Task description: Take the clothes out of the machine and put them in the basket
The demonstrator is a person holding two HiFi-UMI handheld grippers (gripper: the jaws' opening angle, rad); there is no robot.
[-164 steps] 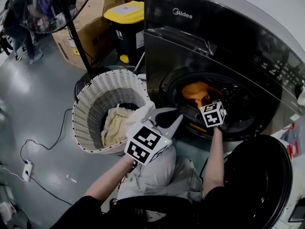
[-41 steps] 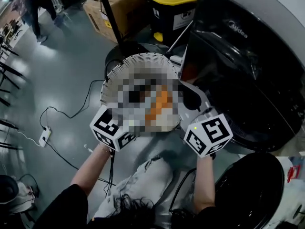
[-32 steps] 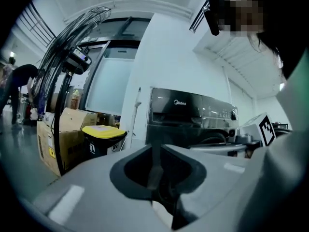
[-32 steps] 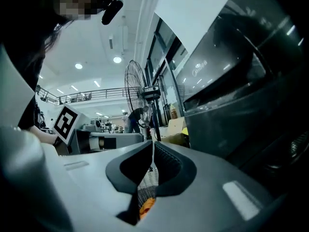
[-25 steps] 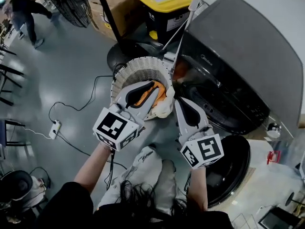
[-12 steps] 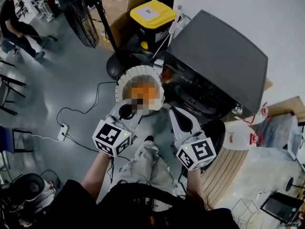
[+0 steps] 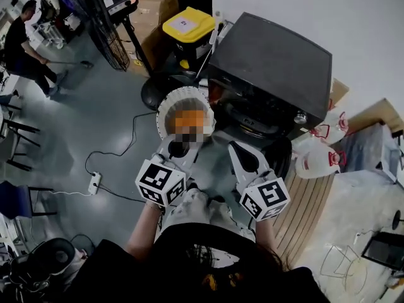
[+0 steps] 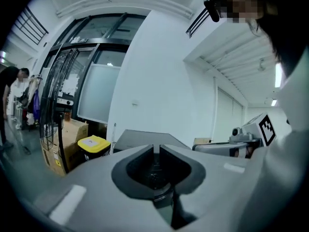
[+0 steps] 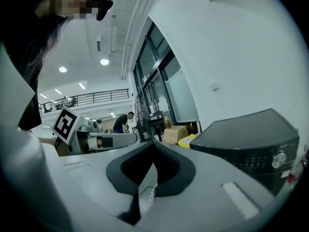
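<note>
The white wicker basket (image 7: 165,105) stands on the floor left of the dark washing machine (image 7: 271,62); orange clothing lies in it, partly under a mosaic patch. The machine's round door (image 7: 281,161) hangs open toward me, and the drum's inside is hidden. My left gripper (image 7: 178,145) and right gripper (image 7: 238,151) are held side by side at chest height, well above and short of the basket. In the left gripper view the left gripper (image 8: 156,149) has its jaws closed together on nothing. In the right gripper view the right gripper (image 9: 153,145) is likewise shut and empty.
A black bin with a yellow lid (image 7: 185,27) and cardboard boxes (image 7: 154,8) stand behind the basket, next to a fan on a stand (image 7: 107,24). A cable and power strip (image 7: 95,182) lie on the floor at left. A wooden pallet (image 7: 309,204) sits right; a person (image 7: 25,46) stands far left.
The view has risen as I stood up. Both grippers drew back from the basket and upward. The orange garment stays in the basket, and both grippers are empty.
</note>
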